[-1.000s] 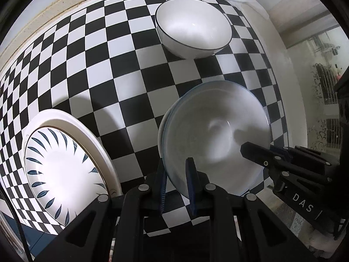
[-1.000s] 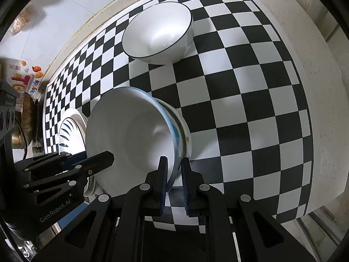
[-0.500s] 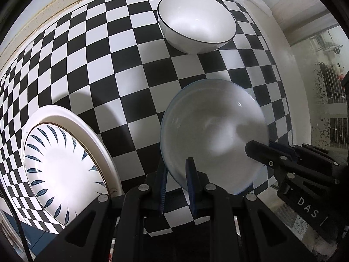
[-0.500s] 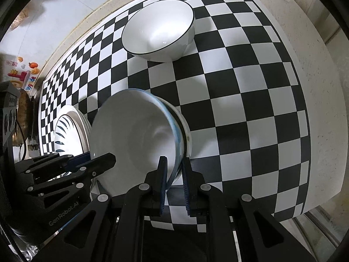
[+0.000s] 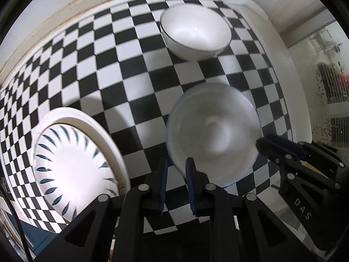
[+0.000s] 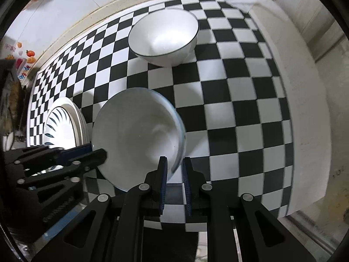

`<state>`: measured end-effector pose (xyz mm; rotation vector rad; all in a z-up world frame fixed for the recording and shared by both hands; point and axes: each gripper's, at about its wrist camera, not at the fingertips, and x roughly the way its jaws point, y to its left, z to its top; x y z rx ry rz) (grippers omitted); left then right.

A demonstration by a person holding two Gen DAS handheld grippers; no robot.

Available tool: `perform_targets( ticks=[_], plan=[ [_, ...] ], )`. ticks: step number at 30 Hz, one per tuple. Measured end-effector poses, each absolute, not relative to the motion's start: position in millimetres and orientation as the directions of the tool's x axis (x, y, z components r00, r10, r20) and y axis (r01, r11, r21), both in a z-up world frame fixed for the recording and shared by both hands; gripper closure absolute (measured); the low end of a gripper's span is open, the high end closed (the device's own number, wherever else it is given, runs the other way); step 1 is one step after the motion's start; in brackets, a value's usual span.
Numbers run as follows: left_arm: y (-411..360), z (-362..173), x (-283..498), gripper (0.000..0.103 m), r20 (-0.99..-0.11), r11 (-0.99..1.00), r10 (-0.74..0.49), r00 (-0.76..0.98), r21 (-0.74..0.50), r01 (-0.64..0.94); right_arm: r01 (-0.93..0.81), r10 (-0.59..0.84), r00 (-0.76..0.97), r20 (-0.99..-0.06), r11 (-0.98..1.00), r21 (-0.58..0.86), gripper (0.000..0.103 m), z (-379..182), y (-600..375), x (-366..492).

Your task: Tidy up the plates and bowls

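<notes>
Both grippers hold one white bowl with a pale blue rim [image 5: 212, 133] above the checkered cloth. My left gripper [image 5: 176, 167] is shut on its near left rim. My right gripper [image 6: 174, 167] is shut on its right rim, and the bowl [image 6: 137, 135] tilts toward the left there. A white bowl with a thin dark rim [image 5: 195, 32] stands on the cloth farther back; it also shows in the right wrist view [image 6: 163, 37]. A white plate with blue leaf marks [image 5: 72, 159] lies at the left, stacked on another plate [image 6: 63, 126].
The black-and-white checkered cloth [image 5: 122, 69] covers the counter up to a cream wall edge [image 5: 65, 15] at the back. The counter's bare pale edge [image 6: 305, 109] runs along the right. Clutter stands at the far left [image 6: 13, 91].
The blue-rimmed bowl has risen off the dish it sat on, which is no longer in view, and both grippers have moved with it. The plate stack and dark-rimmed bowl stayed put.
</notes>
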<state>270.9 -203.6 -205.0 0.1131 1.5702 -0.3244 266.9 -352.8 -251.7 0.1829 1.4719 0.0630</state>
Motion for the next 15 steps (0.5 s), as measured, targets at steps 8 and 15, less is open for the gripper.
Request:
perform_targets(
  ticks=[8,15],
  plan=[
    [-184,-169,292,0.085,-0.983,0.968,-0.155,0.098,-0.132,0.213,0.034,0.030,0.200,-0.979,0.999,0.037,0.085,-225,-352,264],
    [-179,-169,338,0.082,-0.978,0.977,-0.167,0.124,-0.147,0.157,0.021,-0.029,0.267,-0.963,0.999,-0.024,0.066,-208,-357,287]
  ],
)
